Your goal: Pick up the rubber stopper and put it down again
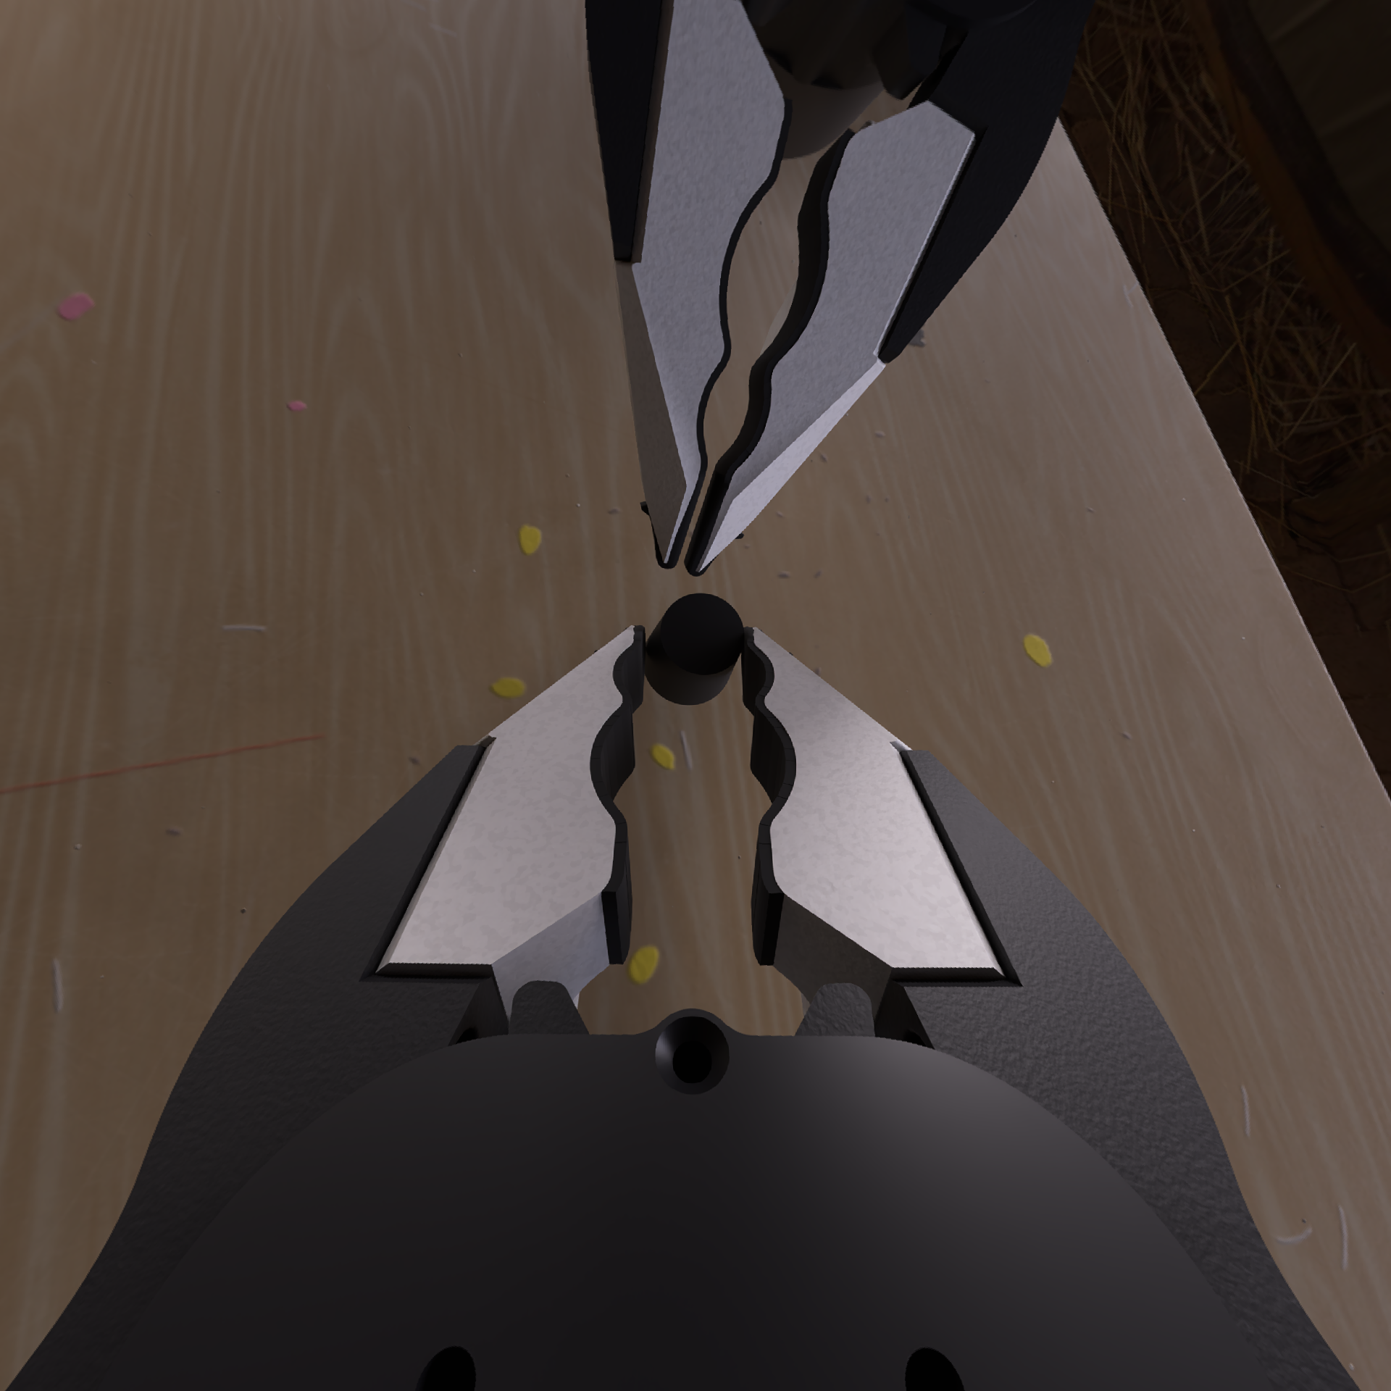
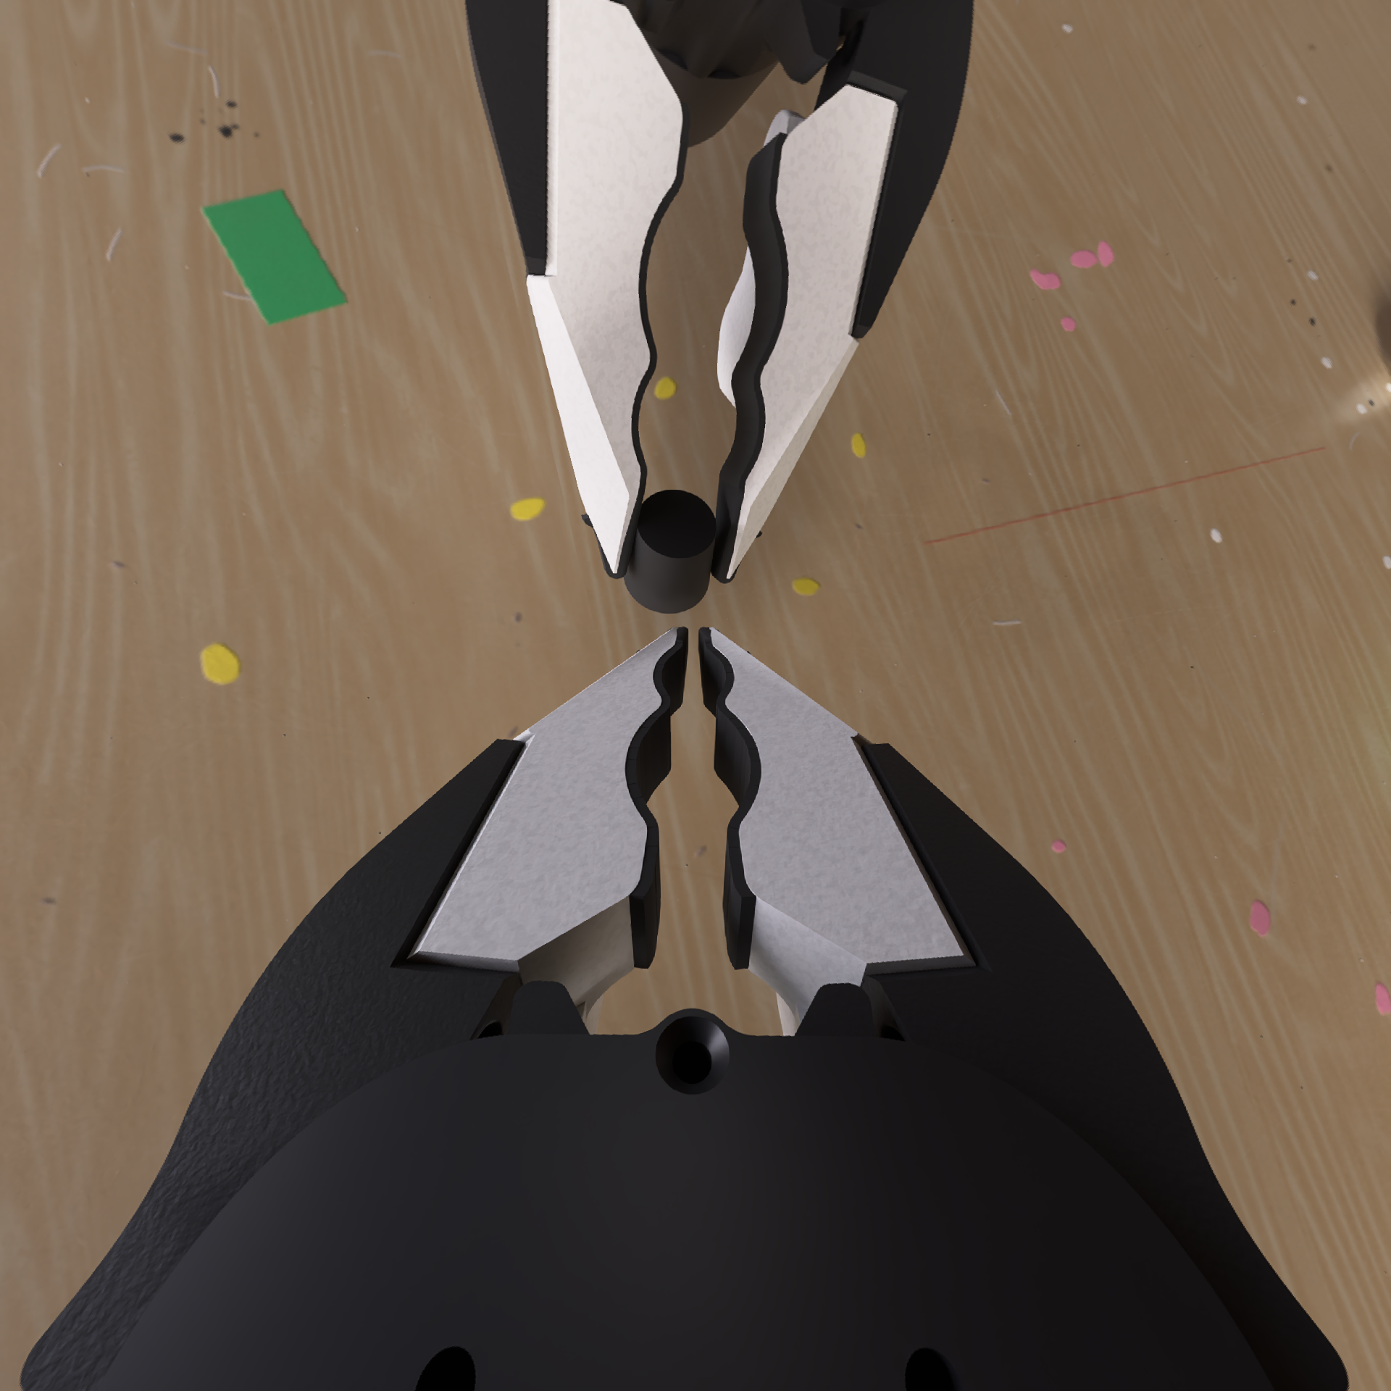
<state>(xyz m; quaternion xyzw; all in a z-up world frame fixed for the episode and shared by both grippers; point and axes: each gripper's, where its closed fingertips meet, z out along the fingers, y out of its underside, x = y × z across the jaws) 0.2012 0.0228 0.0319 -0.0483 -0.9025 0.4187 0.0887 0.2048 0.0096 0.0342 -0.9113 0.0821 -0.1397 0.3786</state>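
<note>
The rubber stopper (image 1: 691, 655) is a small black cylinder standing upright over the wooden table (image 1: 301, 376). My left gripper (image 1: 694, 640) is shut on it, one fingertip on each side. I cannot tell whether the stopper touches the table. My right gripper (image 1: 681, 563) comes in from the far side, shut and empty, its tips a short gap from the stopper. In the right wrist view the right gripper (image 2: 692, 636) is shut, and the left gripper (image 2: 670, 570) holds the stopper (image 2: 670, 553) just beyond its tips.
The table's right edge (image 1: 1129, 361) runs diagonally, with dark straw-strewn ground (image 1: 1242, 263) beyond it. A flat green rectangle (image 2: 275, 256) lies on the table at the far left. Yellow specks (image 2: 219, 664) and pink specks (image 2: 1084, 260) are flat marks on the wood.
</note>
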